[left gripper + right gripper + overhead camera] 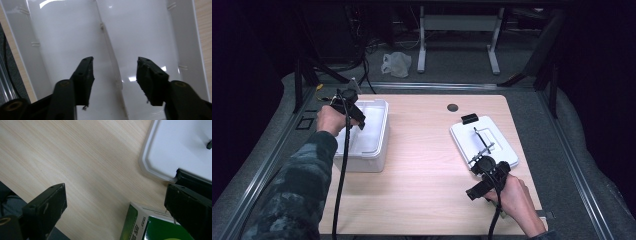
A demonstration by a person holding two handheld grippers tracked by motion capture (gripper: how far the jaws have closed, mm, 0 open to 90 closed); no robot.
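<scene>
While the left gripper (113, 72) hangs half-parted over the white bin (150, 30) gripping nothing, the right gripper (115, 207) waits wide open by the green box (152, 227).

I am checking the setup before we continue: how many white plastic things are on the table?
2: an open white bin at the table's left, under the left gripper, and a flat white lid at the right.

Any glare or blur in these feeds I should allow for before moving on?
High view: table evenly lit, surroundings dark, white bin washed out. Left gripper view: bright glare patches on the bin's glossy floor, jaws sharp. Right gripper view: near jaws soft, wood grain clear, white lid overexposed, green box cropped.
</scene>
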